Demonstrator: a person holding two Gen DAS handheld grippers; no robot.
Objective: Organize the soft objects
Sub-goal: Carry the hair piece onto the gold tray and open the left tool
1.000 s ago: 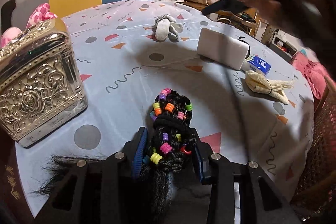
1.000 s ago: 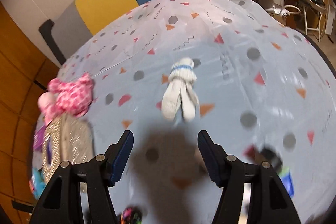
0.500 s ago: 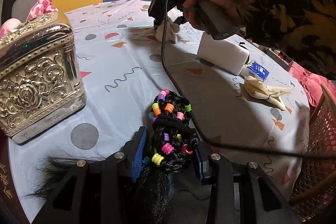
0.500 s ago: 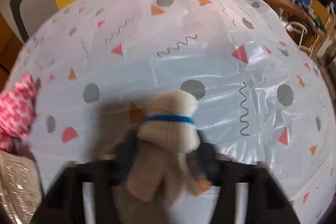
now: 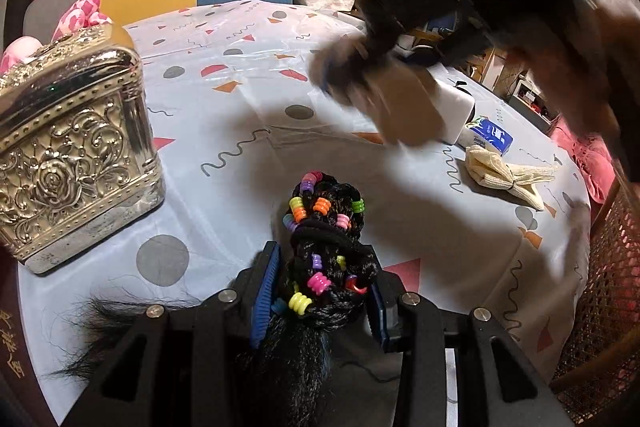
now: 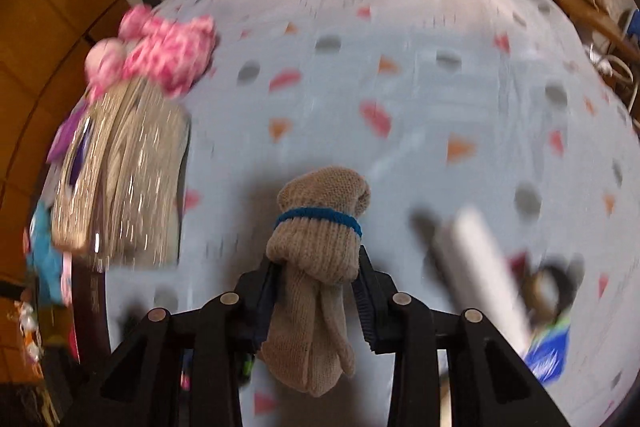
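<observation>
1. Left wrist: patterned tablecloth [image 5: 224, 131] spreads ahead, silver box [image 5: 72, 155] at the left. The left gripper [image 5: 320, 301] is clamped on the beaded braid [image 5: 326, 247], long axis running forward between the jaws.
2. Right wrist: blurred tablecloth below. The right gripper [image 6: 316, 291], its jaws having just been closing, pinches the tied beige sock bundle [image 6: 320, 255] lengthwise; the box lies to its left, nearer the left gripper.
</observation>
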